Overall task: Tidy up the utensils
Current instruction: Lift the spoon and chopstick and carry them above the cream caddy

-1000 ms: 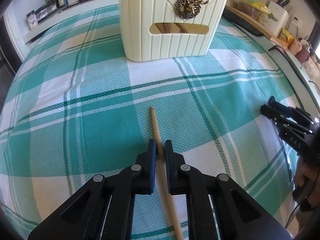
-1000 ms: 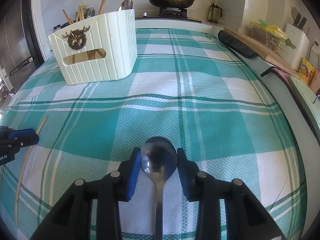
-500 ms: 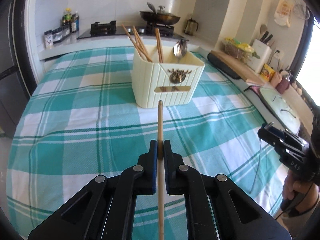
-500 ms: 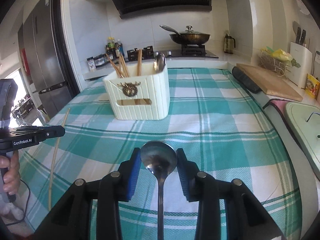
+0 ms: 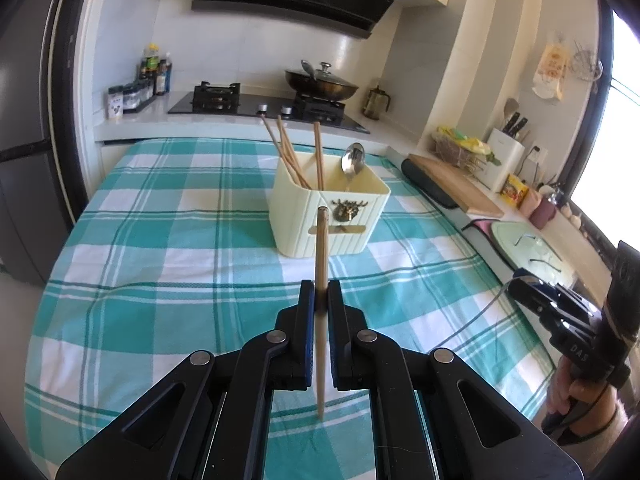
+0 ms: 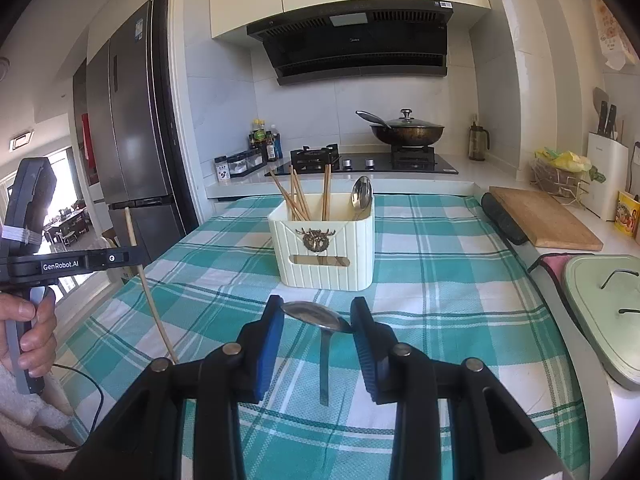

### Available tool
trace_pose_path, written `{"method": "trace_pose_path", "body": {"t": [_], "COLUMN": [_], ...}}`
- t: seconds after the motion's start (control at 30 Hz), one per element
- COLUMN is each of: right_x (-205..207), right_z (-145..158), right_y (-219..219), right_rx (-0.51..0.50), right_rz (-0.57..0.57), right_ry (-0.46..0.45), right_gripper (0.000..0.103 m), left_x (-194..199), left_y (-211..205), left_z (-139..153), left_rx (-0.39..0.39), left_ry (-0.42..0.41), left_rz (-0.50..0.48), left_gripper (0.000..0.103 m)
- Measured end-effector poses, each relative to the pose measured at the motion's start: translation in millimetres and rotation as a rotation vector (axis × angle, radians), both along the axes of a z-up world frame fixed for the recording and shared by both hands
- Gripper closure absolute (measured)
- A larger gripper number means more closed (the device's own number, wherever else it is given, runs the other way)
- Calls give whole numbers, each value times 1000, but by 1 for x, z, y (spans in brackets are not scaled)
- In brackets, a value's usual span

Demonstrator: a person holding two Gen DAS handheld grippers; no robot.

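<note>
Since both utensils belong in the caddy (image 6: 326, 250), left gripper (image 5: 318, 304) pinches a chopstick (image 5: 321, 280) upright before it, while right gripper (image 6: 318, 332) clamps a spoon (image 6: 316, 317) by the bowl.

Left gripper (image 5: 319, 304) clamping a chopstick (image 5: 322, 264) upright between closed fingers; right gripper (image 6: 318, 320) pinching a spoon (image 6: 316, 316) by its bowl, both raised.

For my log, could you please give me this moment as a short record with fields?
left gripper: shut on a chopstick, held above the tablecloth
right gripper: shut on a spoon by its bowl, handle hanging down
holder: cream, upright on the tablecloth, ahead of both grippers
holder contents: several chopsticks at left, one spoon at right
still on the cloth: no loose utensils visible
</note>
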State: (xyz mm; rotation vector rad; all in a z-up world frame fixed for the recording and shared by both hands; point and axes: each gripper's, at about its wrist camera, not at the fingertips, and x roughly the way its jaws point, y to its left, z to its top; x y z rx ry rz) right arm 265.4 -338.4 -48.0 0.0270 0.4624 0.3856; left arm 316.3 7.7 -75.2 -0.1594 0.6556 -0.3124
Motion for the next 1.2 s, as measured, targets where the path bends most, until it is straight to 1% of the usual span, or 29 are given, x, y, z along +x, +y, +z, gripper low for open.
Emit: {"method": "trace_pose_path", "body": {"t": [0.27, 0.6, 0.77, 1.03, 1.2], "right_x": [7, 14, 17, 21, 29], "right_z": [11, 8, 11, 22, 35], "right_y": [-1, -2, -3, -6, -7], "right_rx": [10, 5, 7, 7, 3], "right_rz": [-2, -15, -20, -16, -3], "right_ry": [-9, 7, 4, -9, -20], "right_gripper": [69, 69, 69, 69, 69], "left_x": [-3, 0, 0, 2, 12], "left_y": [1, -1, 0, 0, 3], "left_z": [6, 4, 6, 17, 30], "left_rx": [-6, 1, 1, -1, -7], "left_ry": [-15, -2, -6, -22, -34], "left_rz": [-1, -4, 1, -3, -15], "left_gripper": [98, 98, 98, 98, 98]}}
